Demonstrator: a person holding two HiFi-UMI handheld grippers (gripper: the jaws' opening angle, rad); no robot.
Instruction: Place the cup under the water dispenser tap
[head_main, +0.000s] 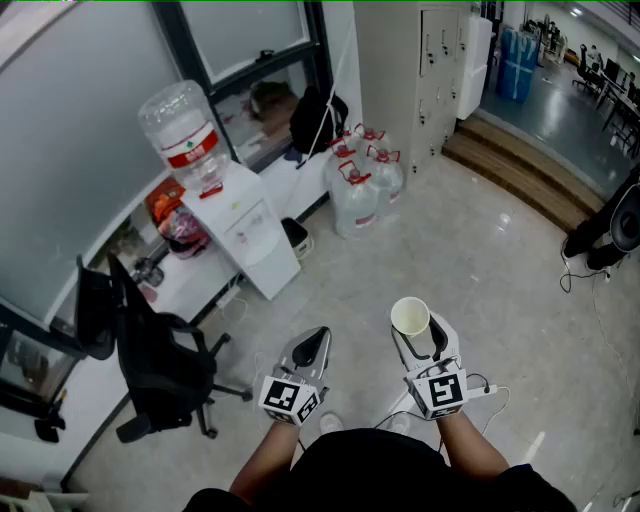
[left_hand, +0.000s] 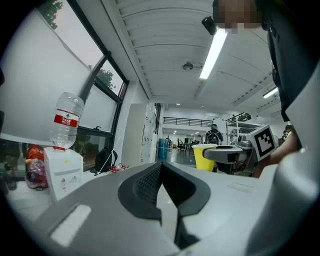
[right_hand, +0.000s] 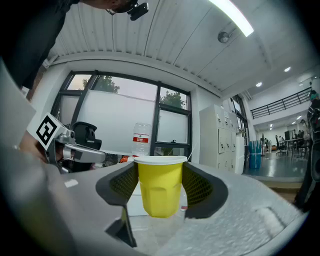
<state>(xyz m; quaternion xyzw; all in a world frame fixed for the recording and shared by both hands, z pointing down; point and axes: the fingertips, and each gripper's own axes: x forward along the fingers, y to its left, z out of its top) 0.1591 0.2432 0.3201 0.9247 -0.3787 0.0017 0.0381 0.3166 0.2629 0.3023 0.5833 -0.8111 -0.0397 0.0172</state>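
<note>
Yellow plastic cup (right_hand: 159, 186) with a white rim stands upright between the jaws of your right gripper (head_main: 422, 338). The jaws are spread wide, and the mesh pads bear on both sides of the cup just under the rim, so its base hangs free. Left gripper (left_hand: 161, 174): jaws closed together, nothing between them. Both grippers are held near your body.

White water dispenser (head_main: 250, 238) with a clear bottle on top stands far left against the window wall, well apart from the cup. Its tap is too small to make out from here.

Risks, as judged:
- The grip is on a thin, tapered wall. Squeeze harder and you may buckle it; ease off and the cup may slide down through the pads.
- Black office chair (head_main: 150, 355) stands near left, close to the dispenser. Swing wide on the approach and you may clip it.
- Tip the right gripper off level and the cup may sit tilted under the tap, or topple on release.
- Come in too high and the rim may strike the tap.
</note>
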